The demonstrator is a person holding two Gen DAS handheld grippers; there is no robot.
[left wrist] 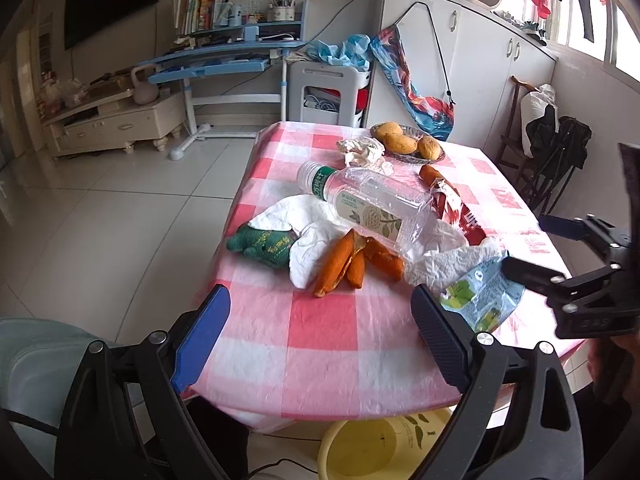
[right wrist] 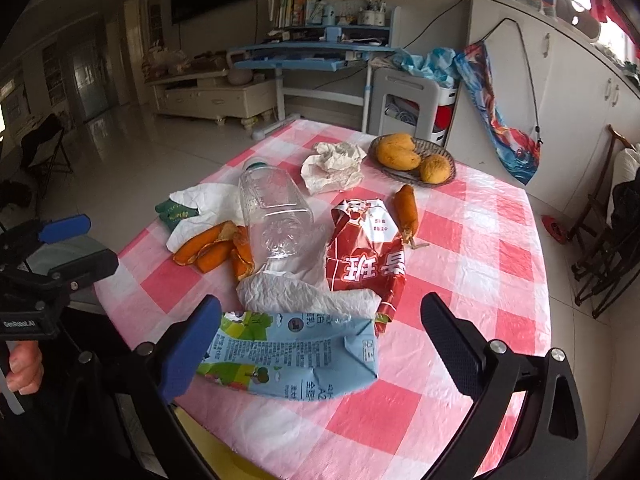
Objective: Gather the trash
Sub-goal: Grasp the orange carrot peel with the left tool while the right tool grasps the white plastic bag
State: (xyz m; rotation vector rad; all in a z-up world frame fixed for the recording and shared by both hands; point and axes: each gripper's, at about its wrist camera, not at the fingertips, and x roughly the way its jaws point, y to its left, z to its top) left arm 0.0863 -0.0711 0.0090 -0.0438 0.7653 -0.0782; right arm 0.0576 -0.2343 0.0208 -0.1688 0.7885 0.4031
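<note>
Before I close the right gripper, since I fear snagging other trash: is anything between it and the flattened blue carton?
Nothing visible: the flattened blue carton lies between the open right gripper fingers, with crumpled white plastic just beyond.

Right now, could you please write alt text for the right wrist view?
An open right gripper hovers over a flattened blue carton on a pink-checked tablecloth, with a clear plastic bottle, orange peels and a red wrapper beyond.

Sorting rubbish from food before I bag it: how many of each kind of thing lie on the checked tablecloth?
Plastic bottle: 1
Flattened cartons: 2, blue and red
Crumpled white paper or tissue: 3
Orange peel pile: 1
Green crumpled wrapper: 1
Sausage-like piece: 1
Basket: 1
Mangoes: 3
Total: 13
</note>
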